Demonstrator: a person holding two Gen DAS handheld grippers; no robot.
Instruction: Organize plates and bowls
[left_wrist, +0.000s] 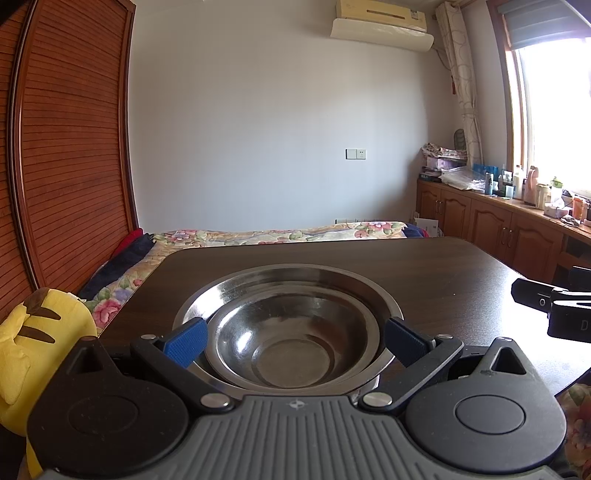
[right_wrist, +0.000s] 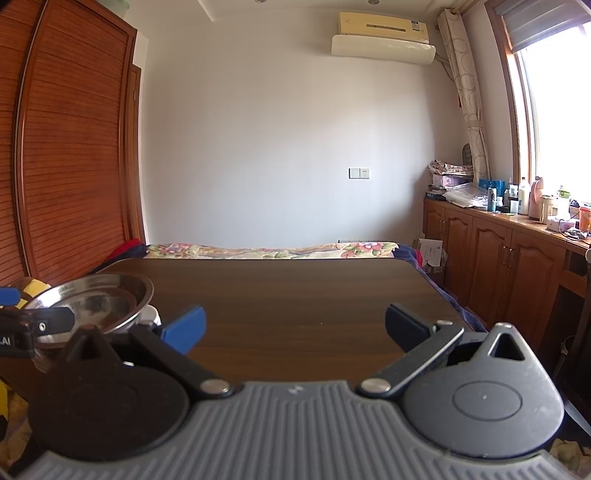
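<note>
Two steel bowls (left_wrist: 291, 332), the smaller nested in the larger, sit near the tabletop's (left_wrist: 443, 273) left front corner, between the left gripper's (left_wrist: 295, 341) spread fingers. The right gripper (right_wrist: 294, 326) hangs open and empty. Gripping a rim squarely should prevent slipping.

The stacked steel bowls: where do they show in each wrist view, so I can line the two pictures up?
Left wrist: the stacked steel bowls sit low centre on the dark table, between the open left gripper fingers.
Right wrist: the bowls sit at the lower left edge, beside the open right gripper.
Shared landmark: the wall air conditioner, upper right in both.
</note>
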